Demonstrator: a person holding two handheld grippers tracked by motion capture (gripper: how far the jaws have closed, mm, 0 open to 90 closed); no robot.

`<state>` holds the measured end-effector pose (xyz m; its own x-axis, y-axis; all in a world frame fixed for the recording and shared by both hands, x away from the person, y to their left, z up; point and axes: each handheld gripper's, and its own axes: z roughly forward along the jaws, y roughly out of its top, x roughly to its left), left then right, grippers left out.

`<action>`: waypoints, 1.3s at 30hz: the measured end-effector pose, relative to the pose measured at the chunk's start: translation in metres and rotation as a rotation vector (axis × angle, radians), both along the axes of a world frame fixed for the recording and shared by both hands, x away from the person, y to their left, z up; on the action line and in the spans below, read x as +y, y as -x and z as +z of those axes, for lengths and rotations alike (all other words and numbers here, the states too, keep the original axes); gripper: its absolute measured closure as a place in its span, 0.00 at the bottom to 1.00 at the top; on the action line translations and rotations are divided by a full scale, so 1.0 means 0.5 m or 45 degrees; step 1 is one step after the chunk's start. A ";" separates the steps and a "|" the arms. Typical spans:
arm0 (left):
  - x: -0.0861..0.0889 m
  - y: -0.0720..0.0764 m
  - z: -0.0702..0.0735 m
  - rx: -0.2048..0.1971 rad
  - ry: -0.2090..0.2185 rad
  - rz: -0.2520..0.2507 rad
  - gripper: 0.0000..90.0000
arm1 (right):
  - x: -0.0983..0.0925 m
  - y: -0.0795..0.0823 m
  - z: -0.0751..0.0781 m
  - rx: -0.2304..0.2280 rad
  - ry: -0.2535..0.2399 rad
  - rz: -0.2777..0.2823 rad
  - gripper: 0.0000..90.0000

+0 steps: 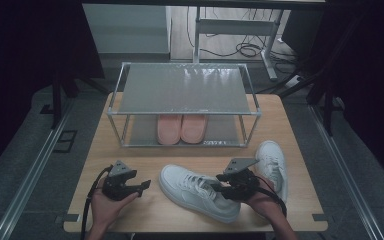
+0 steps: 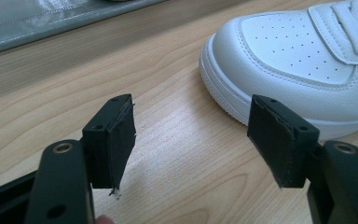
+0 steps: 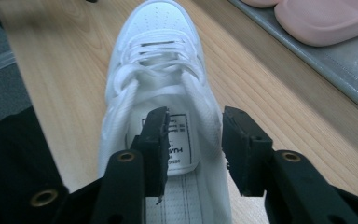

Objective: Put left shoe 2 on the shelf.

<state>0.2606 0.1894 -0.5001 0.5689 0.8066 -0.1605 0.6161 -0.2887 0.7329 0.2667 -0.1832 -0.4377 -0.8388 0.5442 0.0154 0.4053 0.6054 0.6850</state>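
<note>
on the light wooden table [image 1: 130, 205] lies a white lace-up leather sneaker [image 1: 197, 192], set slantwise near the front edge with its toe toward the left and its heel toward the right. the right gripper [image 1: 219, 186], a black 2-jaw tool with a grey 3-cornered plate on top, sits over the heel end of this sneaker, held in the person's right hand [image 1: 262, 200]. in the right gripper view its jaws stand apart above the shoe's opening, 1 over the printed insole label and the other over the collar wall on the shelf side; the pads do not press on the sneaker [image 3: 156, 60], so the grip is released, though whether a pad brushes the collar cannot be told.

the left gripper [image 1: 145, 186], of the same black make, rests low over bare table to the left of the sneaker's toe, in the person's left hand [image 1: 105, 205]. in the left gripper view its jaws are spread wide with nothing between them but wood grain, and the perforated toe cap of the sneaker [image 2: 289, 60] lies just beyond the jaw on that view's right, apart from it.

a second white sneaker [image 1: 273, 165] lies at the right side of the table, just behind the right hand, toe pointing away from the person. behind both stands a low metal-framed shoe rack with 2 grey shelves [image 1: 185, 90]; a pair of pink slippers [image 1: 182, 128] sits side by side on its lower shelf. the top shelf is bare.
</note>
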 end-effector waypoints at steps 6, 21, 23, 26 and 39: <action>0.000 0.000 0.000 0.000 -0.001 -0.001 0.36 | 0.013 -0.018 -0.019 0.014 0.034 -0.024 0.65; 0.004 0.000 0.001 0.002 0.000 0.008 0.36 | 0.050 -0.054 -0.062 0.051 0.132 -0.001 0.86; 0.004 0.000 0.001 0.001 0.000 0.009 0.36 | 0.048 -0.055 -0.062 0.057 0.116 -0.001 0.88; 0.004 0.000 0.001 0.000 -0.002 0.008 0.36 | 0.043 -0.056 -0.064 0.068 0.081 -0.008 0.89; 0.008 0.002 0.005 -0.009 0.003 0.008 0.36 | 0.032 -0.042 -0.053 0.090 -0.081 -0.008 0.90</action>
<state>0.2599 0.1932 -0.4973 0.5650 0.8097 -0.1583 0.6128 -0.2834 0.7377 0.2880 -0.1672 -0.4644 -0.8310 0.5455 0.1090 0.4575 0.5588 0.6917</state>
